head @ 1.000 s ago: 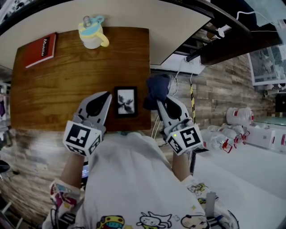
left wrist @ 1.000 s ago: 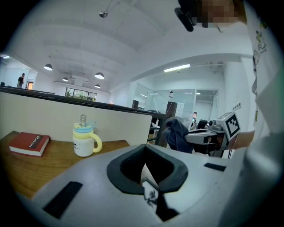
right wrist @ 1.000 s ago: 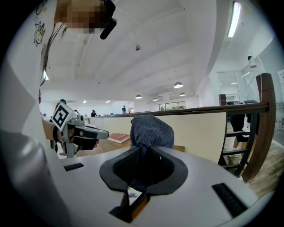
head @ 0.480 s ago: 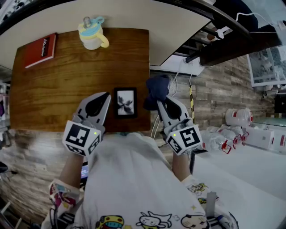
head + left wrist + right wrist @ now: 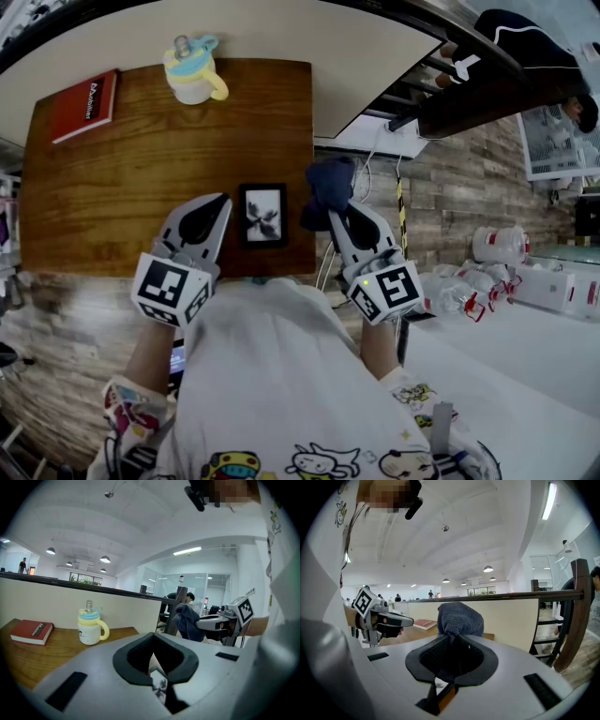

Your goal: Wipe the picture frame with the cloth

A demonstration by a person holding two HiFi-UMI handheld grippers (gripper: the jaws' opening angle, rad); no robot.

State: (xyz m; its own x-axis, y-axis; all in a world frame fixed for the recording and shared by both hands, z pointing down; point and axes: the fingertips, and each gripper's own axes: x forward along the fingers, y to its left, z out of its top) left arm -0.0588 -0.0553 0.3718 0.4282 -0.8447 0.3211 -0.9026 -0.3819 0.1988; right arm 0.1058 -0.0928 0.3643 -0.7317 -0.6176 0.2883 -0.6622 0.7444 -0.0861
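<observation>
Squeezing the dark blue cloth (image 5: 330,186) tight between its jaws, the right gripper (image 5: 336,217) is hanging over the right edge of the wooden table (image 5: 141,187). The cloth is bunching up in a soft lump past the tips. The left gripper (image 5: 223,202) is pinching its jaws together with nothing in them. It is hovering just beside the left side of the picture frame (image 5: 263,214).

The picture frame is lying flat on the table, close to the front edge, right between the two grippers. Its long side is pointing away from the person, the same way both grippers are pointing. So the frame is lying to the left of the cloth, just beside it, and I cannot tell if they are touching.

I am thinking the wiping is not yet starting. For the next move, the cloth is needing to go left and down onto the frame, then rub along its long way. The left gripper is near enough to push on the frame's edge, because a small flat frame could be slipping on smooth wood.

Farther back, a red book (image 5: 86,103) and a cup (image 5: 192,70) with a yellow handle are resting well apart from all this.
</observation>
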